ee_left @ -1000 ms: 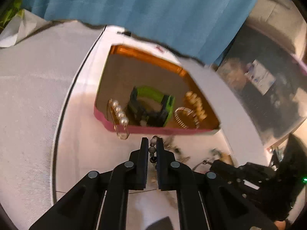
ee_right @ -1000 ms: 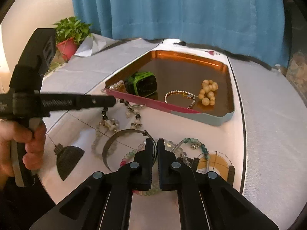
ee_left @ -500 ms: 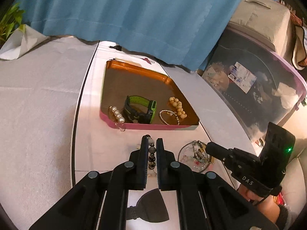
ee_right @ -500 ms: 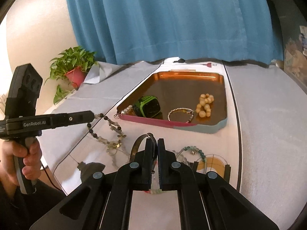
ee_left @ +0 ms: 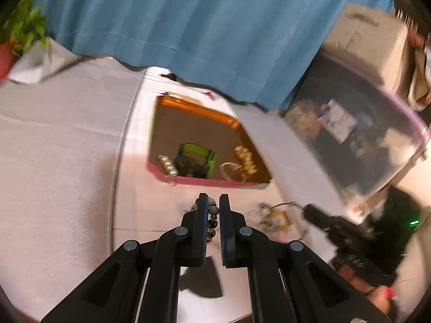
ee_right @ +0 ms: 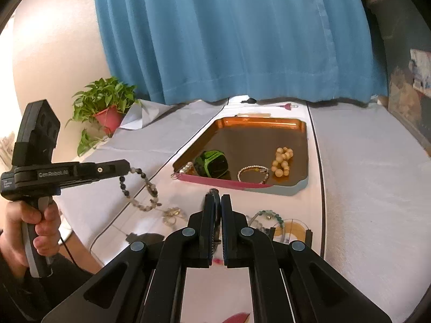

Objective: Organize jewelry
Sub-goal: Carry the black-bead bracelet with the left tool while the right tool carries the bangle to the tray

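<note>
My left gripper [ee_left: 212,204] is shut on a dark and grey beaded necklace [ee_left: 212,219]; in the right wrist view the necklace [ee_right: 140,188] hangs from that gripper [ee_right: 126,165] above the table. My right gripper [ee_right: 217,202] is shut on a thin metal bangle [ee_right: 214,192], lifted off the table. The orange tray [ee_right: 301,126] ahead holds a green watch [ee_right: 212,162], a silver bead bracelet [ee_right: 253,173], a wooden bead bracelet [ee_right: 282,161] and a pearl piece [ee_right: 186,167]. The tray [ee_left: 194,105] also shows in the left wrist view.
More bead bracelets [ee_right: 266,214] and an amber ring piece [ee_right: 291,228] lie on the white table before the tray. A potted plant [ee_right: 106,107] stands at the far left. A blue curtain [ee_right: 242,40] hangs behind. A clear storage bin [ee_left: 363,134] sits to the right.
Both grippers have risen with their pieces. The necklace has come off the table and hangs free from the left gripper. The bangle has lifted with the right gripper.
</note>
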Demonstrator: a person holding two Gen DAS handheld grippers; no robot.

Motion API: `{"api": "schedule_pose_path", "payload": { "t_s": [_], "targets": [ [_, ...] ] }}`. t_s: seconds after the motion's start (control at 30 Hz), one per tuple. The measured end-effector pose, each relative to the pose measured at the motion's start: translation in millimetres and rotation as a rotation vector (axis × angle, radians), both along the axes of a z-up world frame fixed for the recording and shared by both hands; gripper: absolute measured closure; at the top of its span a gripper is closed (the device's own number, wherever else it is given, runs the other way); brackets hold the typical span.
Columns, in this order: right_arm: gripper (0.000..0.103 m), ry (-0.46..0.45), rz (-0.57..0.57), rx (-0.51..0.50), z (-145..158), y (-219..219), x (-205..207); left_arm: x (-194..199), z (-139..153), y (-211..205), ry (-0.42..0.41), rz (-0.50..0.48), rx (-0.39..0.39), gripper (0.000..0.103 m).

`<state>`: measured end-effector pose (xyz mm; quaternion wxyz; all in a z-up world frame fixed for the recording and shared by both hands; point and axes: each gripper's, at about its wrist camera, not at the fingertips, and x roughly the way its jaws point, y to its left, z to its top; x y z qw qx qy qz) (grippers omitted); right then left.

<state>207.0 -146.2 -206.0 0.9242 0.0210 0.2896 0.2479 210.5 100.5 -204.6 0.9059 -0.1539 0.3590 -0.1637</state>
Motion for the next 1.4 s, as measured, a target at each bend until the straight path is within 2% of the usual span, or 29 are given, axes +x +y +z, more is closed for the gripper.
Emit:
{"api": "schedule_pose_path", "payload": {
  "t_s": [0.03, 0.17, 0.33, 0.53, 0.8, 0.93, 1.07, 1.27, 1.4],
  "targets": [
    [0.098, -0.003, -0.005, -0.013, 3.4, 4.1, -3.6, -3.9, 1.7, -3.2, -0.001, 0.011, 0.034, 0.098],
    [0.098, -0.020, -0.020, -0.059, 13.1, 18.4, -16.5, -16.9, 4.2, -11.0, 0.003, 0.024, 0.070, 0.098],
    [0.098, -0.040, -0.037, -0.075, 23.3, 25.7, -29.9, -31.2, 11.2, -14.3, -0.003, 0.025, 0.057, 0.098],
    [0.098, -0.039, -0.048, -0.036, 35.3, 25.3, -43.5, -50.3, 27.5, -15.1, -0.036, 0.028, 0.065, 0.098],
    [0.098, -0.102, -0.042, -0.018, 72.0, 30.6, -59.1, -58.7, 58.5, -16.9, -0.091, 0.005, 0.033, 0.098],
    [0.098, -0.137, -0.047, -0.041, 84.7, 36.1, -59.1, -54.0, 70.8, -18.7, -0.100, -0.071, -0.065, 0.098],
    [0.098, -0.126, -0.083, -0.041, 89.8, 33.6, -50.8, -39.8, 77.6, -31.1, -0.097, -0.113, -0.076, 0.098],
    [0.098, -0.170, -0.150, -0.050, 100.2, 9.4, -48.2, -9.0, 81.5, -57.5, -0.087, -0.165, -0.075, 0.098],
    [0.098, -0.170, -0.180, -0.037, 101.5, -5.8, -34.6, 8.3, 84.5, -64.0, -0.083, -0.193, -0.134, 0.098]
  ]
}}
